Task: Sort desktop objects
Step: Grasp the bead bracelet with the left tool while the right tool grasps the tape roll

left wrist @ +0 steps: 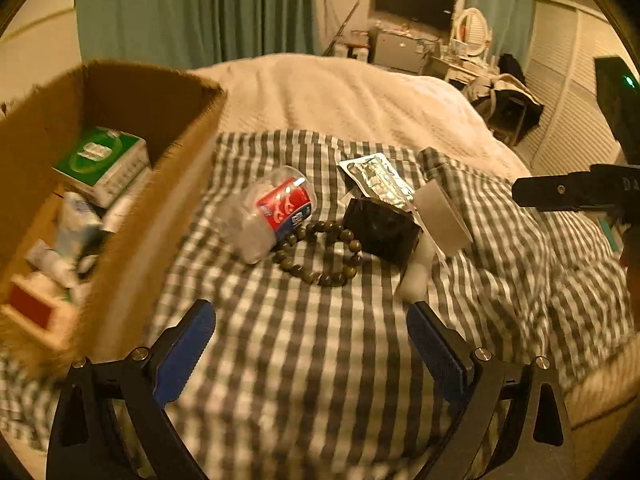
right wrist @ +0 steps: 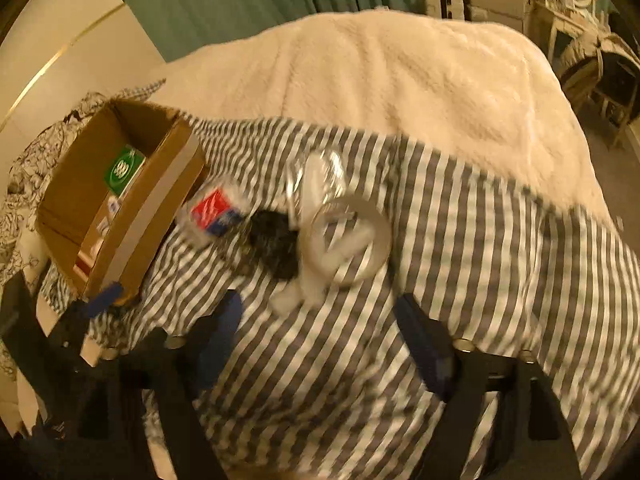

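On the checked cloth [left wrist: 304,360] lie a clear plastic tub with a red label [left wrist: 276,212], a bead bracelet [left wrist: 320,254], a black box [left wrist: 380,230], a foil blister pack [left wrist: 378,178], a clear tape roll [left wrist: 442,216] and a white tube [left wrist: 418,270]. My left gripper [left wrist: 310,344] is open and empty, just short of the bracelet. My right gripper [right wrist: 320,340] is open and empty, hovering before the tape roll [right wrist: 346,240], the black box [right wrist: 276,242] and the red-labelled tub [right wrist: 212,212]. The right gripper's body shows at the right edge of the left wrist view [left wrist: 576,192].
An open cardboard box [left wrist: 120,208] stands at the left, holding a green packet [left wrist: 100,160] and several small items; it also shows in the right wrist view [right wrist: 132,208]. A cream blanket [left wrist: 340,92] covers the bed behind. Furniture stands at the far right.
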`<control>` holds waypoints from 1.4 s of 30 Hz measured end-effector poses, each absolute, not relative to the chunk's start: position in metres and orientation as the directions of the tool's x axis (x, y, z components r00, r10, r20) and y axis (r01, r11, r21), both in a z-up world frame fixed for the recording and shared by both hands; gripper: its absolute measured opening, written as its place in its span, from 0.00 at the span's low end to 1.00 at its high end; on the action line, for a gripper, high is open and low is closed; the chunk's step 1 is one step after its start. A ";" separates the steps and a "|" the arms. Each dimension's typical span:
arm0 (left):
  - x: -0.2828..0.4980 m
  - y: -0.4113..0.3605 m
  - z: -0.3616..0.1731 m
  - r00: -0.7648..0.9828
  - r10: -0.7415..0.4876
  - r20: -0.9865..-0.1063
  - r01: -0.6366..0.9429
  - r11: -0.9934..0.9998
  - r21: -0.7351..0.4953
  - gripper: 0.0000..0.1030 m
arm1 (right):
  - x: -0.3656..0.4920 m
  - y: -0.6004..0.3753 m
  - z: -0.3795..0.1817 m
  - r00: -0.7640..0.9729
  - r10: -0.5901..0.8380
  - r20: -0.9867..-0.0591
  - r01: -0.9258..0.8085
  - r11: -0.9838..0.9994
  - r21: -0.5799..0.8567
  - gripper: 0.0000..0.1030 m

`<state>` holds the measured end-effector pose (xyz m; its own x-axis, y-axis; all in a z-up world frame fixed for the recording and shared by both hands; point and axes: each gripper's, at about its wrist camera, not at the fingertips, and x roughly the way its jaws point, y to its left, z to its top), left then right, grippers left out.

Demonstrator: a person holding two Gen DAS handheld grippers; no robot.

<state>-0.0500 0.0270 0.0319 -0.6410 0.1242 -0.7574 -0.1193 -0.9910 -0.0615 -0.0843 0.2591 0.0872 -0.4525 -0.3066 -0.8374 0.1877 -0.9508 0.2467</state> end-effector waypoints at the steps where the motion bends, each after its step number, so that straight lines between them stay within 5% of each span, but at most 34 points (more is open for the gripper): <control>1: -0.059 0.032 0.027 -0.640 0.118 -0.760 -0.113 -0.992 -0.059 0.96 | -0.093 0.264 0.079 -0.450 -0.310 -0.837 0.175 -0.950 0.257 0.88; 5: -0.082 0.049 0.005 -0.646 0.065 -0.761 -0.105 -0.994 0.004 0.96 | -0.116 0.274 0.045 -0.388 -0.393 -0.834 0.124 -0.918 0.376 0.89; 10: -0.111 0.052 -0.027 -0.607 -0.049 -0.793 -0.063 -0.992 0.110 0.96 | -0.127 0.257 0.011 -0.276 -0.372 -0.886 0.138 -0.928 0.347 0.89; 20: -0.151 0.026 -0.047 -0.526 0.051 -0.849 0.000 -0.998 -0.060 0.99 | -0.154 0.255 -0.009 -0.277 -0.430 -0.859 0.024 -0.897 0.441 0.91; 21: -0.150 0.024 -0.046 -0.528 0.058 -0.847 0.000 -0.998 -0.069 0.96 | -0.156 0.256 -0.012 -0.275 -0.449 -0.850 0.010 -0.886 0.464 0.92; 23: -0.143 0.025 -0.042 -0.542 0.087 -0.836 -0.028 -0.996 -0.085 0.66 | -0.160 0.258 -0.014 -0.277 -0.477 -0.834 -0.005 -0.868 0.497 0.92; 24: -0.141 0.026 -0.041 -0.545 0.090 -0.834 -0.040 -0.996 -0.082 0.59 | -0.160 0.259 -0.013 -0.282 -0.482 -0.830 -0.006 -0.864 0.503 0.91; 26: -0.133 0.028 -0.037 -0.544 0.110 -0.832 -0.083 -0.994 -0.078 0.29 | -0.157 0.258 -0.008 -0.282 -0.470 -0.836 0.029 -0.875 0.483 0.78; 28: -0.125 0.024 -0.035 -0.535 0.145 -0.832 -0.115 -0.988 -0.098 0.10 | -0.149 0.256 -0.002 -0.287 -0.431 -0.855 0.063 -0.900 0.432 0.78; 42: -0.044 0.007 -0.003 -0.516 0.217 -0.829 -0.193 -0.972 -0.134 0.10 | -0.069 0.261 0.039 -0.331 -0.274 -0.903 0.095 -0.962 0.258 0.78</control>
<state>-0.0444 0.0070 -0.0026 -0.5156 0.2167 -0.8290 -0.1934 -0.9720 -0.1338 -0.0693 0.2614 0.0391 -0.3310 -0.2745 -0.9028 0.0950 -0.9616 0.2575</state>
